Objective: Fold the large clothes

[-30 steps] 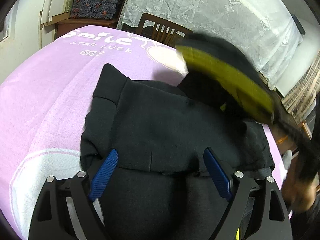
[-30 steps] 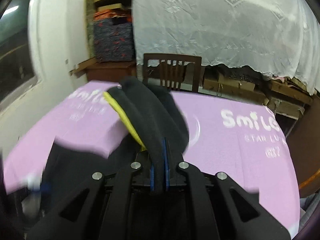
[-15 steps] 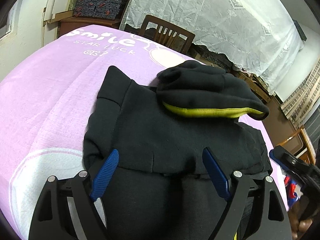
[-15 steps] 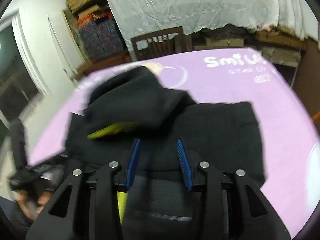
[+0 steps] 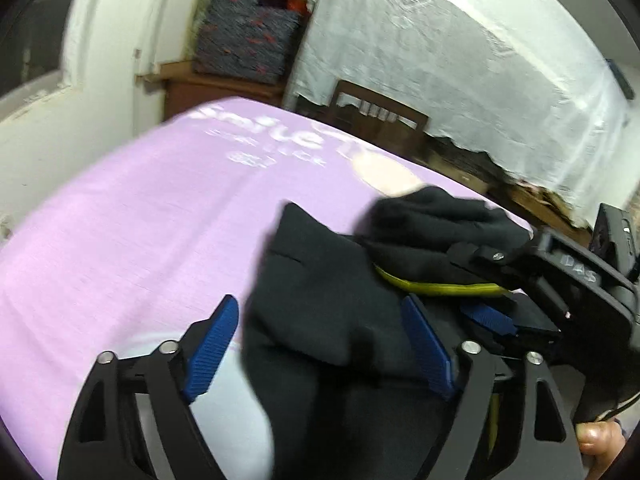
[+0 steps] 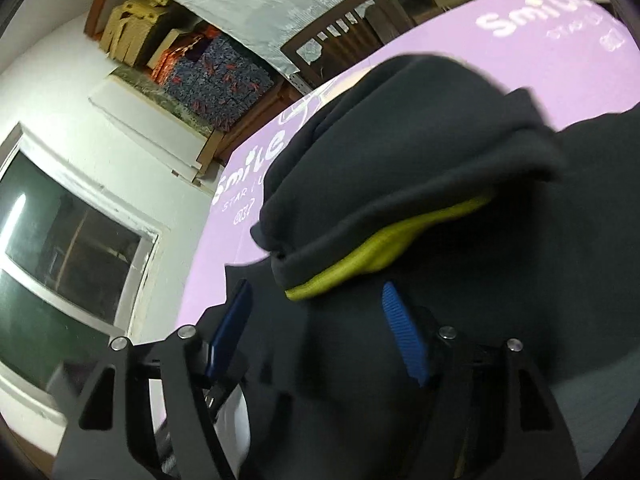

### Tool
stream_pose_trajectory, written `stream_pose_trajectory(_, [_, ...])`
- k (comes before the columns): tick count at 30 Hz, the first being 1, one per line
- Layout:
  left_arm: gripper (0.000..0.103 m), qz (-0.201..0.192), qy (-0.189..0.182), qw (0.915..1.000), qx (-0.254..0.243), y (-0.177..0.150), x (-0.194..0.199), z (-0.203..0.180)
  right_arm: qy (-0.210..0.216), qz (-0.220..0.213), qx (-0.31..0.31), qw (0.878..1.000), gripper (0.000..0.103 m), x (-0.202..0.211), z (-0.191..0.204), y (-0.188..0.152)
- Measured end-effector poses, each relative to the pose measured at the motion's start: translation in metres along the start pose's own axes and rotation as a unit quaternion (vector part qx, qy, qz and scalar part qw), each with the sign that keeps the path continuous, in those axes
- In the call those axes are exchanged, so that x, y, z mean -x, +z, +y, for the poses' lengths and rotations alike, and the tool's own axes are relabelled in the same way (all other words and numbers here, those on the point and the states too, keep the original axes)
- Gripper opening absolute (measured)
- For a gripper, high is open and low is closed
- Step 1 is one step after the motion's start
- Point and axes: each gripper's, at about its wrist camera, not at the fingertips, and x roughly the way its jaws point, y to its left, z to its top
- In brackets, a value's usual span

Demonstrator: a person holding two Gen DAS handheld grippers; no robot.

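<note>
Dropped from the right hand-held gripper (image 6: 316,332), the hood (image 6: 416,168) now lies on the black hoodie (image 5: 320,300). Its jaws are opening, unclenched over the fabric. Left hand-held gripper (image 5: 324,344) stays spread wide, grasping nothing.

left gripper (image 5: 320,344) jaws wide apart; right gripper (image 6: 320,328) rolled sideways, jaws opening, nothing pinched

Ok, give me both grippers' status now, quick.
Left gripper: open, holding nothing, black hoodie between its pads.
Right gripper: jaws opening, hoodie fabric between them, not gripped.
</note>
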Motion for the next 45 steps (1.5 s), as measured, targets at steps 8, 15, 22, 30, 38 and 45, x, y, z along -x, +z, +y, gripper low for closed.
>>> stream_pose_trajectory(8, [0.087, 0.058, -0.035, 0.9945, 0.08, 0.005, -0.017, 0.034, 0.003, -0.008, 0.004, 1.0, 0.018, -0.016, 0.01, 0.012])
stream_pose_trajectory(15, [0.087, 0.04, -0.037, 0.996, 0.07, 0.008, -0.01, 0.036, 0.129, -0.01, 0.044, 0.991, 0.011, 0.076, 0.027, 0.022])
stream_pose_trajectory(22, [0.086, 0.0, -0.031, 0.9995, 0.009, 0.005, 0.01, 0.008, 0.09, 0.015, 0.042, 0.995, 0.011, 0.138, -0.041, -0.031])
stream_pose_trajectory(30, [0.086, -0.016, -0.012, 0.9935, -0.112, -0.02, 0.017, -0.041, 0.025, 0.062, -0.031, 0.997, 0.013, 0.117, -0.124, -0.075])
stream_pose_trajectory(38, [0.087, -0.002, -0.01, 0.9872, -0.159, -0.031, 0.026, -0.059, 0.002, 0.063, 0.0, 0.998, 0.023, 0.13, -0.121, -0.078])
stream_pose_trajectory(45, [0.087, -0.02, -0.05, 0.9862, -0.157, 0.012, 0.037, -0.097, -0.015, -0.04, 0.068, 0.997, 0.03, 0.197, -0.096, -0.058])
